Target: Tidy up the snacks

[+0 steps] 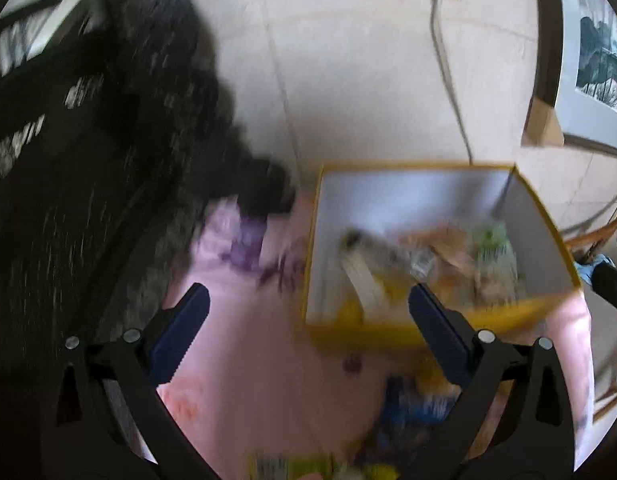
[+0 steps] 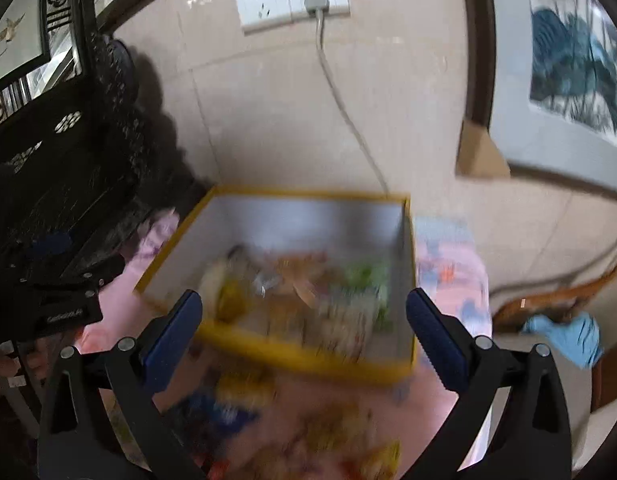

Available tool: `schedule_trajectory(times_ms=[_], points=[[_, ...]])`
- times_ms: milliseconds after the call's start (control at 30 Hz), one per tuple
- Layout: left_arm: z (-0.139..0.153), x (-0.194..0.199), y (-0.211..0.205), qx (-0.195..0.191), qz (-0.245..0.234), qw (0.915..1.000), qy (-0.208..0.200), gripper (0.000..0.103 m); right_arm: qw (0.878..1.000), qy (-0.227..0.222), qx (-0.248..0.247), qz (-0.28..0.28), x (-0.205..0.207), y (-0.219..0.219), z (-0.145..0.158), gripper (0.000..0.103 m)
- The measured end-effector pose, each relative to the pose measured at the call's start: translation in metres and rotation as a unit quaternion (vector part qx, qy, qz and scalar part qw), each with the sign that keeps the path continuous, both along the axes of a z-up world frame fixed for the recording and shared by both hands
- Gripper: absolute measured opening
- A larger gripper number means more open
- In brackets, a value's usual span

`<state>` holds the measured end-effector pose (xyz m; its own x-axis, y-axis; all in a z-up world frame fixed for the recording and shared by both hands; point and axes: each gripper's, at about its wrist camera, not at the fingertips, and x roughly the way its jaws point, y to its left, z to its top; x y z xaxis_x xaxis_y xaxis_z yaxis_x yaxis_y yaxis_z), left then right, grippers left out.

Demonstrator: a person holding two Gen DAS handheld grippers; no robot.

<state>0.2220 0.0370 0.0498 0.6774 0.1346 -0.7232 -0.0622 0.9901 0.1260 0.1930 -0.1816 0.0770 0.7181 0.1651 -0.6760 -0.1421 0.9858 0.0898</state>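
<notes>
Left wrist view: left gripper [image 1: 308,334] jaws spread wide, nothing between the blue pads [image 1: 176,338]. Yellow-rimmed box [image 1: 388,336] sits ahead and right on a pink patterned cloth [image 1: 244,360]; the right pad overlaps its near rim in the picture. Box is open-topped with grey inner walls and its far rim toward the beige wall [image 1: 368,92]. Snack packets inside [image 1: 428,264] are blurred, heaped along the near wall; long axes cannot be read. Loose packets [image 1: 412,404] lie on the cloth just before the box.

Right wrist view: right gripper [image 2: 304,336] jaws also spread, empty. Box [image 2: 308,354] is centred ahead. Dark carved furniture [image 2: 68,184] stands near its left side; open cloth lies right of it. Cord [image 2: 348,116] hangs from a wall socket [image 2: 268,0].
</notes>
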Motion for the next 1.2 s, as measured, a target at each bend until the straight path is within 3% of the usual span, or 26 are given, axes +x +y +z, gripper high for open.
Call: schedule_trajectory(times_ms=[167,267,333,467,567,600,633,667,700,733,767,800,833,867,900,967,1033,1067,1100,1133,1200], points=[[-0.032,-0.056,0.028,-0.01,0.021,0.9986,0.048,0.101,0.998,0.045,-0.013,-0.029,-0.057,0.0,-0.017,0.102],[-0.072,-0.089,0.042,0.004,0.027,0.994,0.106,0.101,0.991,0.123,-0.013,-0.05,-0.084,0.002,-0.059,0.102],[-0.094,-0.105,0.048,0.009,0.026,0.9898,0.14,0.101,0.983,0.174,0.031,-0.049,-0.096,0.008,-0.092,0.102],[-0.133,-0.133,0.06,0.009,0.033,0.9784,0.204,0.101,0.971,0.211,0.069,-0.084,-0.095,0.022,-0.136,0.102],[-0.144,-0.154,0.062,-0.001,0.032,0.9746,0.221,0.101,0.966,0.209,0.089,-0.123,-0.083,0.032,-0.161,0.097],[-0.144,-0.16,0.06,-0.004,0.023,0.975,0.221,0.101,0.97,0.186,0.077,-0.135,-0.08,0.037,-0.168,0.068],[-0.143,-0.164,0.055,-0.005,0.013,0.9758,0.218,0.101,0.972,0.177,0.045,-0.145,-0.077,0.043,-0.174,0.053],[-0.143,-0.167,0.05,0.001,-0.001,0.9779,0.209,0.101,0.971,0.185,0.016,-0.154,-0.074,0.047,-0.182,0.05],[-0.144,-0.172,0.047,0.012,-0.01,0.9799,0.199,0.101,0.97,0.182,0.035,-0.159,-0.075,0.046,-0.183,0.024],[-0.144,-0.175,0.042,0.038,-0.02,0.9825,0.181,0.101,0.966,0.193,0.064,-0.16,-0.077,0.042,-0.18,0.007],[-0.144,-0.175,0.039,0.056,-0.027,0.9839,0.167,0.101,0.962,0.204,0.098,-0.155,-0.079,0.037,-0.174,0.0],[-0.146,-0.173,0.034,0.082,-0.034,0.9845,0.151,0.101,0.956,0.204,0.148,-0.148,-0.087,0.03,-0.157,0.0],[-0.148,-0.17,0.031,0.094,-0.037,0.9838,0.148,0.101,0.961,0.181,0.161,-0.135,-0.095,0.027,-0.133,0.0],[-0.149,-0.166,0.028,0.093,-0.044,0.9839,0.146,0.101,0.972,0.146,0.143,-0.119,-0.105,0.028,-0.104,0.0],[-0.148,-0.16,0.026,0.069,-0.057,0.9867,0.136,0.101,0.985,0.088,0.104,-0.103,-0.12,0.029,-0.057,0.0],[-0.149,-0.146,0.025,0.031,-0.059,0.9893,0.13,0.101,0.992,0.036,0.095,-0.077,-0.138,0.027,-0.006,0.002],[-0.164,-0.13,0.023,-0.01,-0.057,0.9884,0.14,0.101,0.995,0.008,0.093,-0.039,-0.156,0.024,0.037,0.054],[-0.177,-0.124,0.022,-0.024,-0.059,0.9855,0.157,0.099,0.996,0.003,0.085,-0.037,-0.163,0.026,0.047,0.101],[-0.179,-0.127,0.023,-0.059,-0.059,0.9871,0.136,0.095,0.996,-0.007,0.07,-0.05,-0.175,0.026,0.053,0.102],[-0.179,-0.128,0.022,-0.067,-0.068,0.9866,0.132,0.084,0.996,-0.016,0.063,-0.058,-0.182,0.027,0.054,0.102],[-0.17,-0.131,0.011,-0.051,-0.114,0.9823,0.14,0.051,0.997,-0.008,0.05,-0.057,-0.189,0.031,0.039,0.102]])
